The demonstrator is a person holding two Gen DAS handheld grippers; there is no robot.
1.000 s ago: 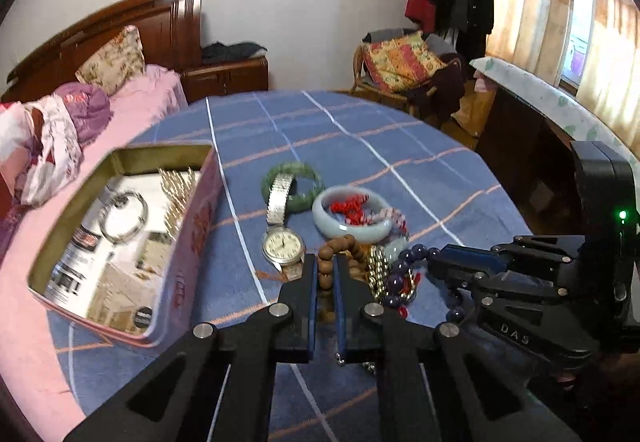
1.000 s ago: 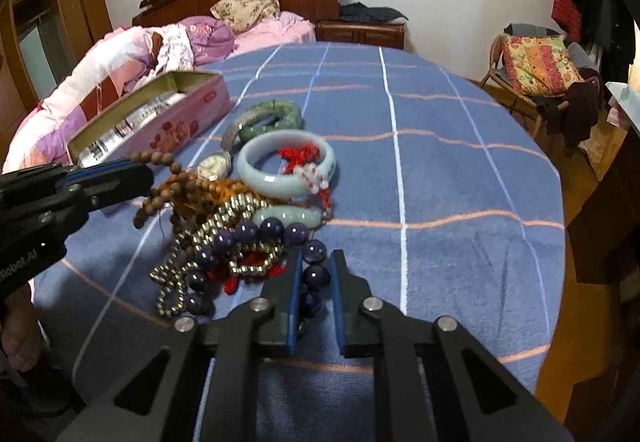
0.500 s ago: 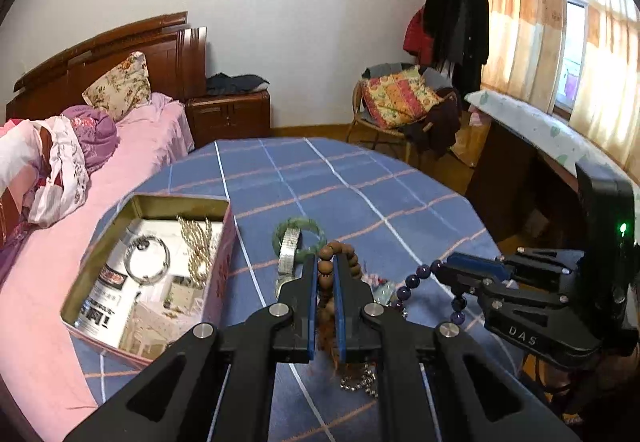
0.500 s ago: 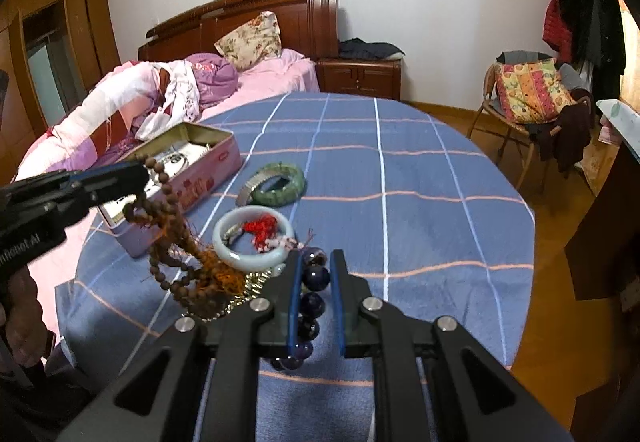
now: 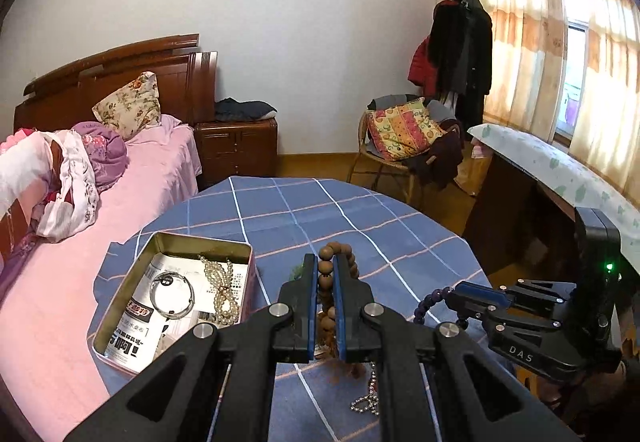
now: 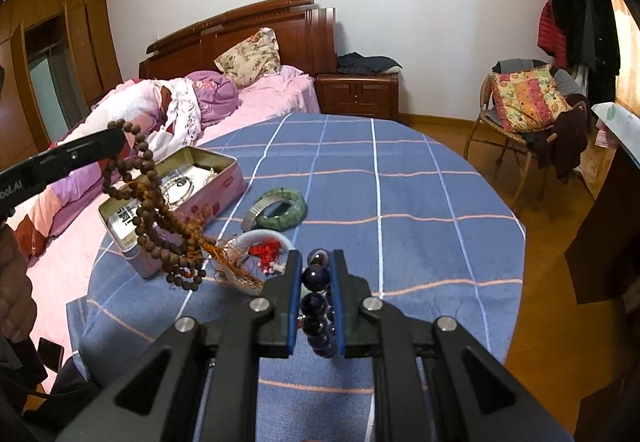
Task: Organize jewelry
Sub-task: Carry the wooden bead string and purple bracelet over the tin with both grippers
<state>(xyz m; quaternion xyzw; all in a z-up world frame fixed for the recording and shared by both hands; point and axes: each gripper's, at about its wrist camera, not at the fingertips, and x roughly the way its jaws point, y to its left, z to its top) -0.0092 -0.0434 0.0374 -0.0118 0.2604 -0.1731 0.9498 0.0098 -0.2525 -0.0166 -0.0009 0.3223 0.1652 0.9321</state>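
Observation:
My left gripper (image 5: pixel 326 262) is shut on a brown wooden bead string (image 5: pixel 325 278), lifted high over the blue table; the string hangs with an orange tassel in the right wrist view (image 6: pixel 160 213). My right gripper (image 6: pixel 316 262) is shut on a dark purple bead bracelet (image 6: pixel 316 276), also lifted; it shows at the right in the left wrist view (image 5: pixel 476 294). A pink open tin (image 5: pixel 120 302) on the table's left holds a pearl string (image 5: pixel 222 290) and a silver bangle (image 5: pixel 173 294). A green bangle (image 6: pixel 284 207), a watch band and a pale bangle (image 6: pixel 256 238) with red cord lie on the table.
The round table has a blue checked cloth (image 6: pixel 400 201). A small silver chain (image 5: pixel 368 400) dangles below my left gripper. A pink bed (image 5: pixel 152 161) lies left, a chair with a cushion (image 5: pixel 404 133) stands behind, and a desk (image 5: pixel 552 169) is at the right.
Both grippers have risen well above the table, each carrying its beads up out of the tangled pile. The brown string and the purple bracelet have pulled apart.

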